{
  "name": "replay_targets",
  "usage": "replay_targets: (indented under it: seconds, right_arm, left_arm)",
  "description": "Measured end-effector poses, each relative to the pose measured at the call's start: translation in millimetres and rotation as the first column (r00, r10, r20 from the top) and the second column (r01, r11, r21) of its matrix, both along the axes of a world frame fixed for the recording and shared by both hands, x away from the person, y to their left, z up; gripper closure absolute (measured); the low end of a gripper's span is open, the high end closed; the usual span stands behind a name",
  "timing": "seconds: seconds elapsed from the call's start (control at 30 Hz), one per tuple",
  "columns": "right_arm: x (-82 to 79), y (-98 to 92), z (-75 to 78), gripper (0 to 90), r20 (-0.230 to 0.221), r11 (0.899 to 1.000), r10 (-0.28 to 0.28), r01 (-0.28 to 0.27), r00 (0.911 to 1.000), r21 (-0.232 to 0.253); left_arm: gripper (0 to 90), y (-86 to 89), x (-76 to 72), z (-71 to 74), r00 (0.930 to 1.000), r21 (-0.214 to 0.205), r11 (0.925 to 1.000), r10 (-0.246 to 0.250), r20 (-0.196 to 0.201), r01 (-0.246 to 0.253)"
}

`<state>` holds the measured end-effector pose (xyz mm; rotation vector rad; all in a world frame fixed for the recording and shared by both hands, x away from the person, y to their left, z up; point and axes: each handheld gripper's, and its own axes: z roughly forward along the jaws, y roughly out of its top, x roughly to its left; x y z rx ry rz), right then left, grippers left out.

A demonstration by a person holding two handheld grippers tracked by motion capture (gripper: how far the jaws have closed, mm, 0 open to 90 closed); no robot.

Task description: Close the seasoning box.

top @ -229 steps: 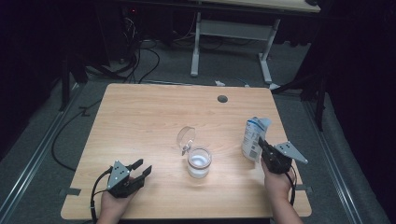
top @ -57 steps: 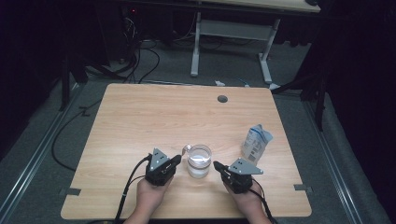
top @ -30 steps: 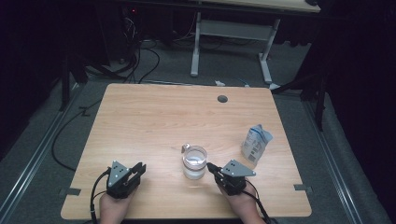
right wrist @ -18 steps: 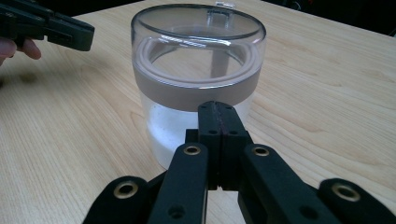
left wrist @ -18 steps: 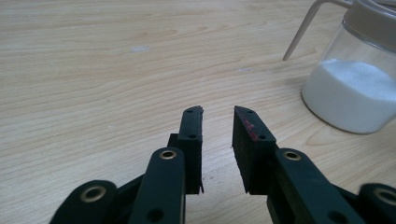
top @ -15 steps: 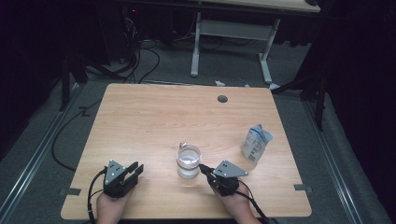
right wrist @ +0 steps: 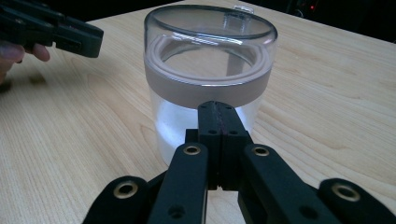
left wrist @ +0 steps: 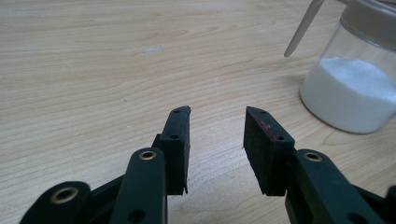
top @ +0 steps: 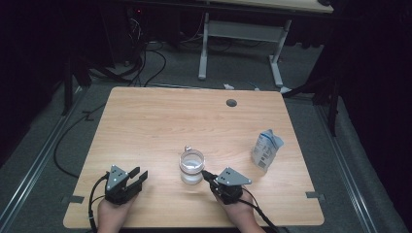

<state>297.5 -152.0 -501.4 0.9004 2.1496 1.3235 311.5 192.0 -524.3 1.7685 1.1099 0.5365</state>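
A clear glass jar [top: 192,167] with a lid on and white powder in it stands on the wooden table [top: 160,121] near the front. My right gripper [top: 205,174] is shut with nothing in it, and its closed tips rest against the jar's right side. In the right gripper view the jar [right wrist: 210,60] rises just beyond the closed tips [right wrist: 218,109]. My left gripper [top: 137,174] sits left of the jar, apart from it. Its jaws have just been opening, with only bare table between them [left wrist: 217,126]. The jar [left wrist: 355,79] stands to their right.
A blue and white pouch [top: 266,149] stands upright at the right side of the table. A round cable hole [top: 231,103] is at the table's far edge. My left gripper [right wrist: 60,32] shows at the upper left of the right gripper view.
My right gripper has moved left against the jar, and the jar has slid a little to the left. My left gripper's jaws stand wider apart.
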Motion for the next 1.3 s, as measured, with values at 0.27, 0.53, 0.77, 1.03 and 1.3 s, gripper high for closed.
replay_targets:
  seconds: [0.27, 0.53, 0.77, 1.03, 1.3]
  right_arm:
    - [0.4, 7.3, 2.2, 90.0, 0.004, 1.0, 0.021, -0.021, 0.9998, 0.007]
    - [2.7, 20.4, 2.9, 90.0, 0.013, 0.999, 0.049, -0.049, 0.9987, 0.008]
    - [3.5, 24.5, 2.5, 90.0, 0.012, 0.999, 0.053, -0.053, 0.9985, 0.009]
    - [0.5, 5.8, 3.6, 87.3, 0.014, 1.0, 0.024, -0.024, 0.9996, 0.001]
    - [1.8, -56.9, -8.1, 76.0, -0.007, 0.993, -0.119, 0.119, 0.9929, -0.021]
  left_arm:
    - [61.5, 2.8, -2.3, 0.3, 1.0, -0.004, 1.0, 0.008, -0.003, -0.008]
    - [61.2, 2.0, -2.4, -1.0, 0.9999, -0.005, 1.0, 0.006, -0.008, -0.006]
    - [61.1, 2.6, -2.6, -1.5, 0.9999, -0.004, 1.0, 0.005, -0.011, -0.005]
    - [60.8, 2.9, -2.9, -1.6, 0.9999, -0.001, 1.0, 0.005, -0.01, -0.005]
    - [60.2, 1.2, -3.3, -2.2, 0.9999, 0.007, 1.0, 0.005, -0.009, -0.005]
